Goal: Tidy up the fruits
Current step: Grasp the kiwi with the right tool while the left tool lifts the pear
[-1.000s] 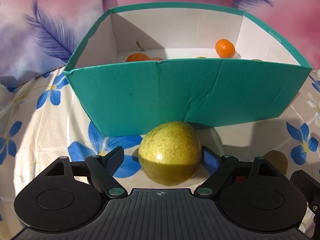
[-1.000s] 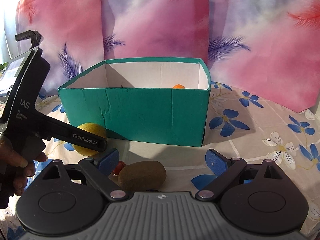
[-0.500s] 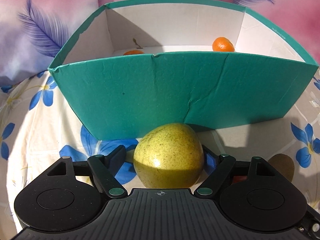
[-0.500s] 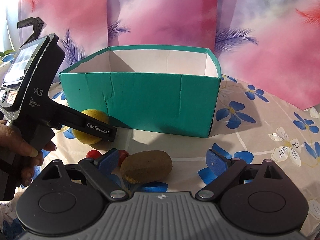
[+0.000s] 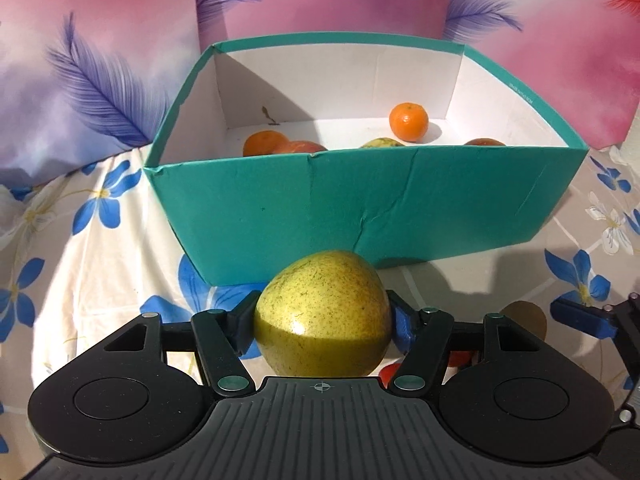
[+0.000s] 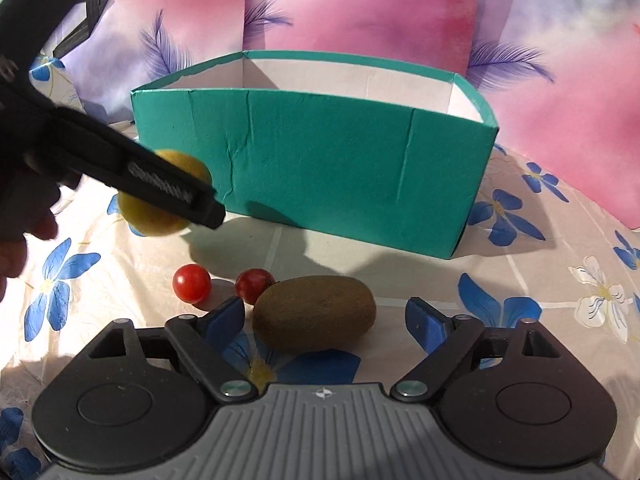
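A yellow-green pear (image 5: 322, 312) sits between the fingers of my left gripper (image 5: 323, 318), whose jaws are closing, with both pads pressed on its sides. In the right wrist view the pear (image 6: 160, 216) hangs just above the cloth, its shadow beneath it, in front of the teal box (image 6: 320, 160). A brown kiwi (image 6: 316, 314) lies between the blue pads of my right gripper (image 6: 324, 316). Those jaws are closing too, with gaps left on both sides of the kiwi. Two cherry tomatoes (image 6: 191, 282) lie just left of it.
The teal box (image 5: 360, 204) stands open-topped and holds a tangerine (image 5: 409, 121) and several other fruits against its near wall. A floral cloth (image 6: 540, 280) covers the table. Pink feather-print panels (image 6: 360, 4) stand behind. A hand (image 6: 16, 236) holds the left gripper.
The left jaws have closed onto the pear and it has risen off the cloth. The right gripper has dropped toward the kiwi and its jaws have narrowed around it.
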### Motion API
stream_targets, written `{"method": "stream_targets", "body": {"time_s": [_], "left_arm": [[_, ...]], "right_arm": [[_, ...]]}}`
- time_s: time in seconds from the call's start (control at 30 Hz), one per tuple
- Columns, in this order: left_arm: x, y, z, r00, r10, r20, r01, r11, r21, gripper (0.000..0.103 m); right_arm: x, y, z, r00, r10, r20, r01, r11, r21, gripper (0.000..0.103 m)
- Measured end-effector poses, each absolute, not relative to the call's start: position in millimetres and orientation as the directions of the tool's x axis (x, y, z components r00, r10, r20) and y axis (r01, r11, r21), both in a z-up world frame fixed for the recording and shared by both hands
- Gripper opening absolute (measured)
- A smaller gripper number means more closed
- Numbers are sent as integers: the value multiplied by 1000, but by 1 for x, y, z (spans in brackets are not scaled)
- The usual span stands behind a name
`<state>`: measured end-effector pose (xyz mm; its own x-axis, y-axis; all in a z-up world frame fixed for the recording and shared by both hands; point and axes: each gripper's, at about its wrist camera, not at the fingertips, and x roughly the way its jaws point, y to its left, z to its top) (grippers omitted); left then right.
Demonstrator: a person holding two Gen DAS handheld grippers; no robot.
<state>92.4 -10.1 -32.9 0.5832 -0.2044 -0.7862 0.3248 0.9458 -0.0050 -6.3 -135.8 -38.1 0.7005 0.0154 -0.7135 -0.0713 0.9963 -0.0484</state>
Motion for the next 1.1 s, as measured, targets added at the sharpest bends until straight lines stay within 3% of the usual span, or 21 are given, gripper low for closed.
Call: {"method": "stream_targets", "body": {"time_s": [0.17,0.5,0.63,1.1], "left_arm": [[89,-7,-27,581,-207,-787,325,946,-8,69],[81,-4,-18,586,-211,-782,327,945,-10,69],[79,-6,-13,592,-203,-780,323,947,-2,69],[89,-26,93,784,-193,-590,285,956,66,69]], "right_arm": [[-1,-133,-45,687,32,-726,-89,995,-40,73],[4,-134,-48,684,51,-728,-106,994,-30,72],[0,-134,-47,697,46,-716,-105,994,-38,67],[-17,-156,30,820,-22,-572,6,1000,-30,67]]}}
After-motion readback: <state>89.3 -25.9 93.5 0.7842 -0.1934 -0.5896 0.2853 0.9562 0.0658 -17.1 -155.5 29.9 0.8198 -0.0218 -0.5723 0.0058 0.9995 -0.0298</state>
